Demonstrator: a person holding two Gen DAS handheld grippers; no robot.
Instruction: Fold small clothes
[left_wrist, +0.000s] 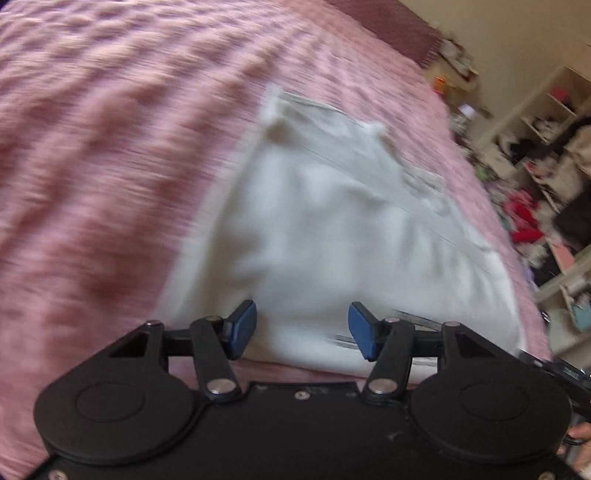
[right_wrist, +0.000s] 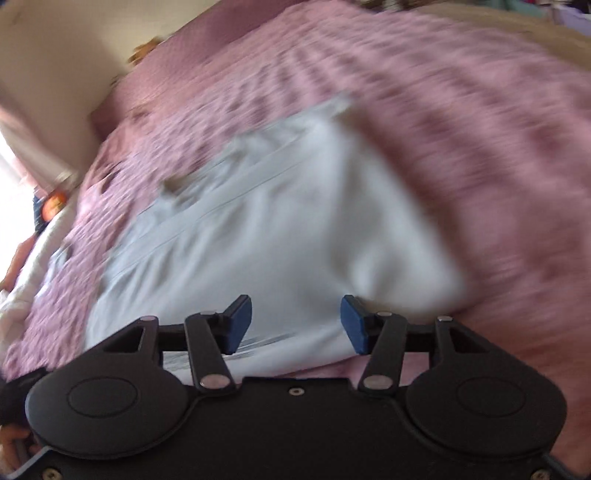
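Observation:
A small white garment (left_wrist: 325, 229) lies spread on a pink bedspread (left_wrist: 110, 166). It also shows in the right wrist view (right_wrist: 280, 236), on the same bedspread (right_wrist: 480, 147). My left gripper (left_wrist: 302, 330) is open and empty, its blue pads just above the garment's near edge. My right gripper (right_wrist: 295, 323) is open and empty too, over the near edge of the garment. Both views are blurred by motion.
White shelves (left_wrist: 546, 122) full of toys and clothes stand past the bed's right side in the left wrist view. A pale wall (right_wrist: 55, 74) and a bright window area (right_wrist: 14, 177) lie to the left in the right wrist view.

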